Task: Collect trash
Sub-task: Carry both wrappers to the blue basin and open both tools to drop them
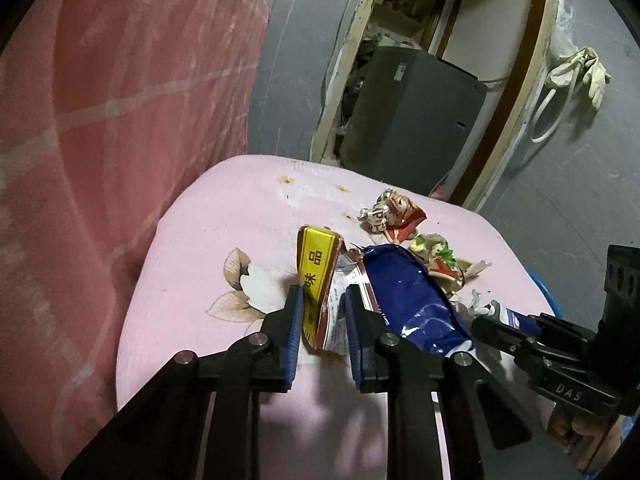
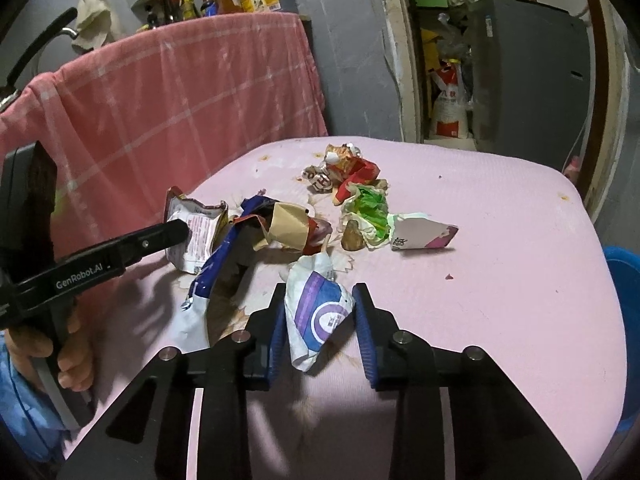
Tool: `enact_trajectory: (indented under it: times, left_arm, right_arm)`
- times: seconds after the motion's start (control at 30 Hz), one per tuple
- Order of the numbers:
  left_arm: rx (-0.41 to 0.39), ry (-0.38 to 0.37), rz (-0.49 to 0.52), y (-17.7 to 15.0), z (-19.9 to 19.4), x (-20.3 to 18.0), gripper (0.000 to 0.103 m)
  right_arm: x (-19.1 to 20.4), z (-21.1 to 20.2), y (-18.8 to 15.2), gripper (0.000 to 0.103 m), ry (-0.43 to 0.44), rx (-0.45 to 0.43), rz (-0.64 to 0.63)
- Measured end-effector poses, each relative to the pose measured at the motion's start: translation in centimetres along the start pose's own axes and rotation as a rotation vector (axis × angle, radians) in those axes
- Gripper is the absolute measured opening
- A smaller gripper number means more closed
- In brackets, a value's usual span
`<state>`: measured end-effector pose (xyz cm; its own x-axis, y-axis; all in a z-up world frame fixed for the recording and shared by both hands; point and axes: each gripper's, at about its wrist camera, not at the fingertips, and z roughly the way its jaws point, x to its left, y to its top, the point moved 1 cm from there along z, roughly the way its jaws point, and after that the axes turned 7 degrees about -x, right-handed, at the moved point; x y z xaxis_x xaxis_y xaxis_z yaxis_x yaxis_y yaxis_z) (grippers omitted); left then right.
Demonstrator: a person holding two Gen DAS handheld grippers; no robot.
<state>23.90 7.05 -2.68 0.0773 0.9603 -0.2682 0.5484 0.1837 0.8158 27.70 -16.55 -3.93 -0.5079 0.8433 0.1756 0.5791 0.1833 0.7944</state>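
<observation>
Currently I am at the pick-up step, with both tools set on litter lying on the pink-covered surface. My left hand-held gripper has its blue pads on either side of the yellow-and-red wrapper, which stands crumpled at the near left of the pile; the pads appear to touch its edges, so I judge it pinched. My right hand-held gripper brackets the white-and-purple packet at the near edge of the pile; the left pad meets it, while a small gap shows at the right pad, so I judge the jaws not yet fully closed on it. A blue foil bag lies between the two pieces, touching the wrapper. Further scraps remain behind. Next move, in my judgement: confirm both grips, lift straight up clear of the blue bag, then carry to a bin; a blue container sits at the right edge, identity uncertain.
</observation>
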Motion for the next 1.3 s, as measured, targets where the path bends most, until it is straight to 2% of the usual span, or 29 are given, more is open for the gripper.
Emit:
enact_trajectory:
  times: [0.17, 0.33, 0.43, 0.57, 0.83, 0.93, 1.07, 1.3]
  left_arm:
    - [-0.100, 0.015, 0.008, -0.6, -2.5, -0.9, 0.014]
    - [-0.212, 0.017, 0.032, -1.3, -4.9, -2.5, 0.013]
    - [-0.247, 0.019, 0.052, -1.6, -5.6, -3.8, 0.012]
    - [-0.281, 0.001, 0.056, -1.5, -6.1, -5.4, 0.012]
    - [-0.424, -0.058, 0.103, 0.0, -7.3, -9.8, 0.011]
    - [-0.454, -0.094, 0.104, 0.7, -7.2, -11.6, 0.011]
    - [-0.455, -0.131, 0.119, 1.5, -6.3, -14.4, 0.011]
    - [-0.470, -0.216, 0.156, 3.1, -3.6, -20.1, 0.011]
  right_arm:
    - [0.3, -1.7, -0.1, 0.027, 0.002, -0.068, -0.009]
    - [1.0, -4.1, 0.0, 0.027, -0.019, -0.191, -0.044]
    - [1.3, -5.6, 0.3, 0.027, -0.029, -0.271, -0.060]
    - [1.1, -7.5, 0.4, 0.027, -0.039, -0.357, -0.063]
    - [0.5, -12.7, 1.1, 0.027, -0.109, -0.573, -0.117]
    - [-0.2, -14.5, 1.5, 0.027, -0.157, -0.635, -0.143]
    - [-2.1, -16.4, 2.3, 0.028, -0.195, -0.683, -0.133]
    - [-7.3, -19.2, 3.0, 0.028, -0.315, -0.747, -0.120]
